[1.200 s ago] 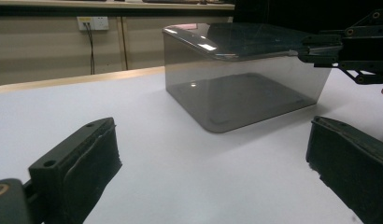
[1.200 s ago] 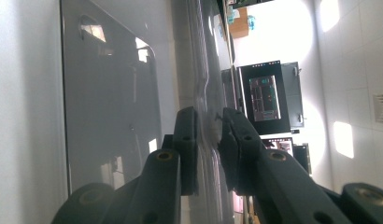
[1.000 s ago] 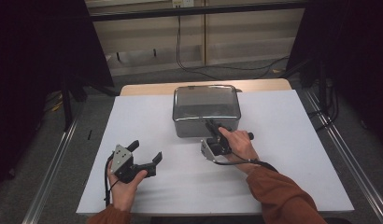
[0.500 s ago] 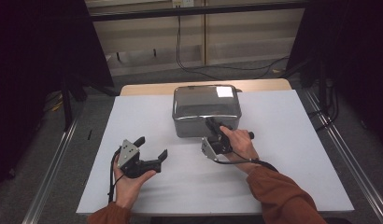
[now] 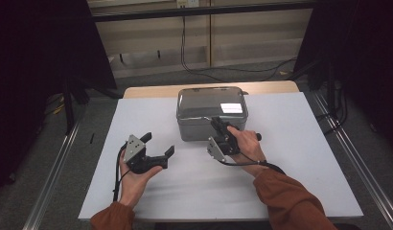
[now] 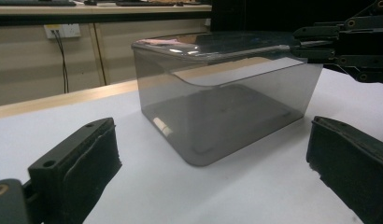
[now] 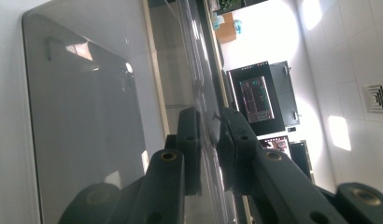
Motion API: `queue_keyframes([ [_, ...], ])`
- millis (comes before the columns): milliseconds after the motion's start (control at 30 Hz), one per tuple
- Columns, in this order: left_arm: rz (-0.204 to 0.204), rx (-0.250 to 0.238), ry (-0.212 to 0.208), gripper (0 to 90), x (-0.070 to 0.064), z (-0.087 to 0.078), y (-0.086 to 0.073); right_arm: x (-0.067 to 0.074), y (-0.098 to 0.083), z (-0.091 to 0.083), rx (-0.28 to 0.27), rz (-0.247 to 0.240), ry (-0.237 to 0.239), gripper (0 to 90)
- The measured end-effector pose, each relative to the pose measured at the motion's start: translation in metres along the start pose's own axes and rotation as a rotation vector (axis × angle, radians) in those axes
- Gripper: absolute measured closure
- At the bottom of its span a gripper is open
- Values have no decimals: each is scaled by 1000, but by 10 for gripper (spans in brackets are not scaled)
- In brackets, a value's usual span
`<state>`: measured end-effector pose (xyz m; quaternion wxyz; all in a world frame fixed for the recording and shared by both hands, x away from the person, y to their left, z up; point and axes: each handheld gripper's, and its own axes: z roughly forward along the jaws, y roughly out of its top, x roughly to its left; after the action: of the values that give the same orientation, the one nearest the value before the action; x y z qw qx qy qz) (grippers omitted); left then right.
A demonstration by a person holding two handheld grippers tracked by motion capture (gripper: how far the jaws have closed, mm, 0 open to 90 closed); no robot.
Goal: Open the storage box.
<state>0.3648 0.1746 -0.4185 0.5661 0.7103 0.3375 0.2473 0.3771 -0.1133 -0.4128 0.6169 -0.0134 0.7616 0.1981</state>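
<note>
- The smoky clear box point(image 5: 211, 112) stands upright on the white surface point(image 5: 300, 158), toward its far edge, near the middle.
- A clear lid point(image 6: 213, 44) lies on top of the box.
- The right tool point(image 5: 217, 125) is at the box's near side, its jaws clamped on the lid's rim; in the right gripper view the thin rim point(image 7: 209, 135) runs between the two closed pads.
- The left tool point(image 5: 158, 143) is near the box, off its near left corner and apart from it, just above the surface.
- Its jaws stand wide apart with nothing between them; in the left gripper view they frame the box.
</note>
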Motion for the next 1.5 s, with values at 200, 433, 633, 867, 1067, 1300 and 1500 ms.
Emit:
queue_keyframes([
  [200, 21, -12, -21, 18, -1, 11, 6, -3, 1, 0, -2, 8, -2, 792],
  [433, 32, -39, 15, 16, 2, 23, 9, -7, 0, 0, -7, 23, -9, 793],
  [633, 43, -32, 5, 32, 6, 37, 13, -8, 0, 0, -13, 33, -13, 793],
  [867, 29, -29, 18, 51, 11, 49, 15, -16, -2, 1, -31, 54, -33, 792],
  [1067, 38, -52, 29, 75, 15, 63, 22, -17, -2, 2, -38, 65, -40, 792],
  [1300, 82, -44, 32, 121, 19, 77, 26, -21, -2, 3, -42, 61, -41, 793],
  [1500, 97, -63, 40, 156, 19, 86, 35, -24, -2, 4, -46, 77, -51, 792],
])
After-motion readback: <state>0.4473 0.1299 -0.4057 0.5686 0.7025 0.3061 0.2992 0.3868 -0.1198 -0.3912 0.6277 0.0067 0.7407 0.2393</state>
